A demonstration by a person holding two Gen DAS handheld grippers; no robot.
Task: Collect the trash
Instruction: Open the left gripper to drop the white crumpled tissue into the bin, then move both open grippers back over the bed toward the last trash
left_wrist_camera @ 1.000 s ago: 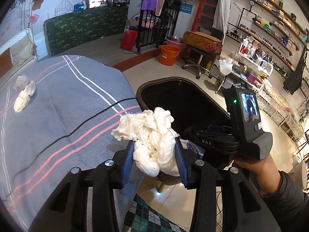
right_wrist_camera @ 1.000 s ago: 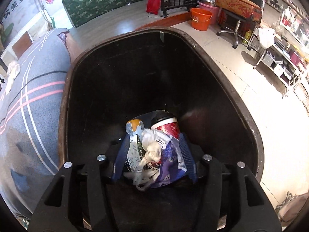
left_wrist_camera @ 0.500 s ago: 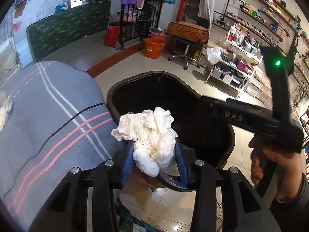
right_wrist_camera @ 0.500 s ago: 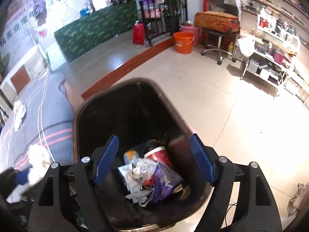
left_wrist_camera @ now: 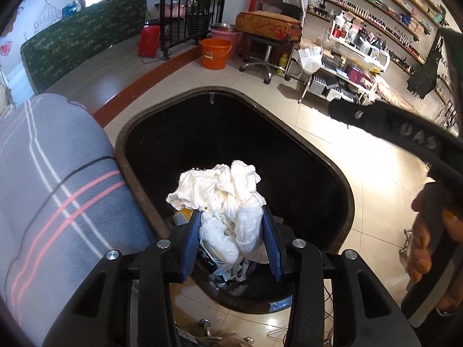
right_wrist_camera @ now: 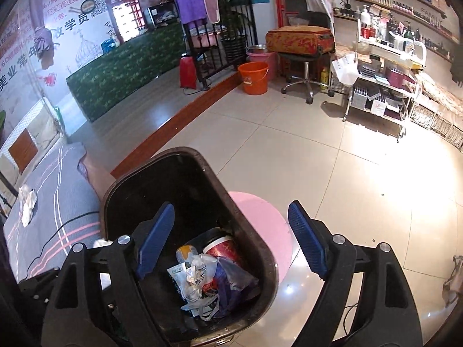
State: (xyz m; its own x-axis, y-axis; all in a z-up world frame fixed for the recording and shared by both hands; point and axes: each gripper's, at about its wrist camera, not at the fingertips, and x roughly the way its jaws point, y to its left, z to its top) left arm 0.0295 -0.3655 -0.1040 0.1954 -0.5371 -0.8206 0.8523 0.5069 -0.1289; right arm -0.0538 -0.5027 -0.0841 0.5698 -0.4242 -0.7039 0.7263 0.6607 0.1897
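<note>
Crumpled tissue wad (left_wrist_camera: 228, 202) clamped in left gripper (left_wrist_camera: 230, 243) over black trash bin (left_wrist_camera: 303, 150); right gripper (right_wrist_camera: 231, 243), jaws just opened wide, empty above bin's trash (right_wrist_camera: 208, 277).

The right tool (right_wrist_camera: 231, 238) hangs over the black bin (right_wrist_camera: 185, 179), its jaws having just been opening, nothing between them; below lie a red cup (right_wrist_camera: 224, 250), a can (right_wrist_camera: 185, 253) and crumpled wrappers (right_wrist_camera: 199, 277); a striped bed (right_wrist_camera: 58, 202) sits beside the bin.
</note>
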